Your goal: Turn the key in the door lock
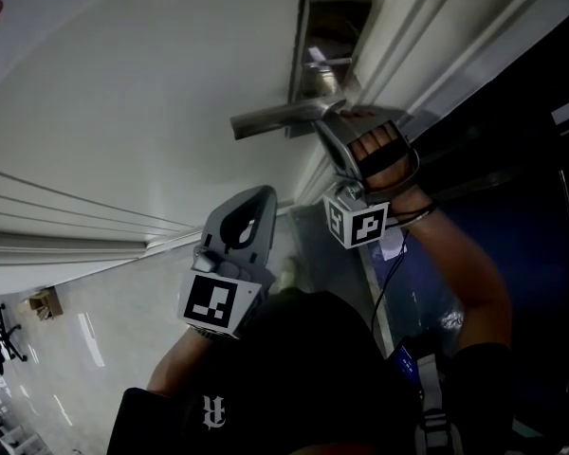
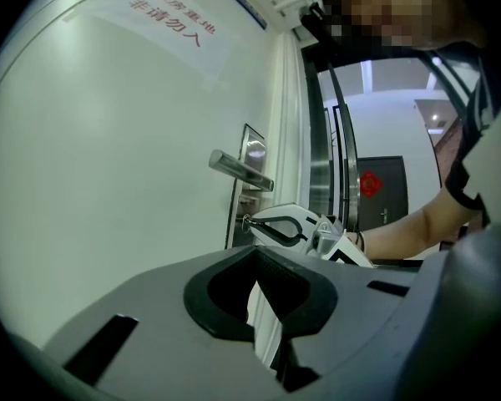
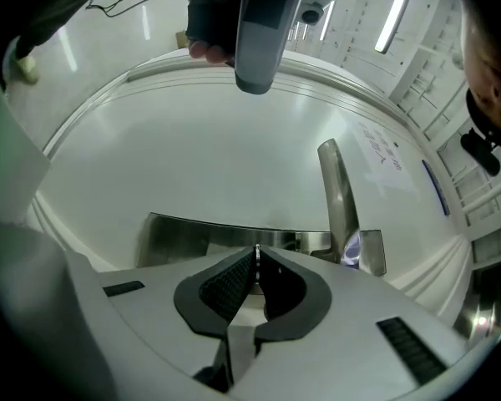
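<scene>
A red ornament (image 2: pixel 370 184) hangs on the dark far door (image 2: pixel 394 189) — office chair (image 1: pixel 0 337) near a box (image 1: pixel 44 303).

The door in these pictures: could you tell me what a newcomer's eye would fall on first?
The right gripper is up against the steel lock plate just under the lever handle, its jaws shut on a thin metal key. The left gripper hangs shut and empty, away from the white door.
</scene>
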### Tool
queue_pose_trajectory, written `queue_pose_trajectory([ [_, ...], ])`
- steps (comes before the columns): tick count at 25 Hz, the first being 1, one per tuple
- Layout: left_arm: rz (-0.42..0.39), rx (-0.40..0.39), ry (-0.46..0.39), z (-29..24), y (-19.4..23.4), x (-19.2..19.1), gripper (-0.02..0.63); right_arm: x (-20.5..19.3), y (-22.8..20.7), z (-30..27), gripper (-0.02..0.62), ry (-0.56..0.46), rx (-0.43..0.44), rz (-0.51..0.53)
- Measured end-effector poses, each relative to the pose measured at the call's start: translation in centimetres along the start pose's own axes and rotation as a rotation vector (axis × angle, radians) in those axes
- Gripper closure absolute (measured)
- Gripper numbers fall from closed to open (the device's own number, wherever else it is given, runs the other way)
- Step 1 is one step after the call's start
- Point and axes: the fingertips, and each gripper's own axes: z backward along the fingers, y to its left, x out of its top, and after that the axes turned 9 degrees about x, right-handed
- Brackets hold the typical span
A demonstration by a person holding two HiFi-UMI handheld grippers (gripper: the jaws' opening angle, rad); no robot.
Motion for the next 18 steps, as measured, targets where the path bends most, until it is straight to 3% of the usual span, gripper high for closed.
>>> queue_pose_trajectory([
  [5,-0.013,-0.006,-0.007,0.3,0.0,0.0,0.6,-0.2,-0.3,0.0,0.572,0.009,0.01,-0.179],
  [10,-0.028,-0.018,-0.006,0.7,-0.3,0.2,0.6,-0.4,-0.9,0.0,0.574,0.021,0.015,-0.54],
  [18,-0.051,-0.018,-0.015,1.6,-0.2,0.8,0.6,-1.2,-1.5,0.0,0.574,0.015,-0.017,-0.992],
])
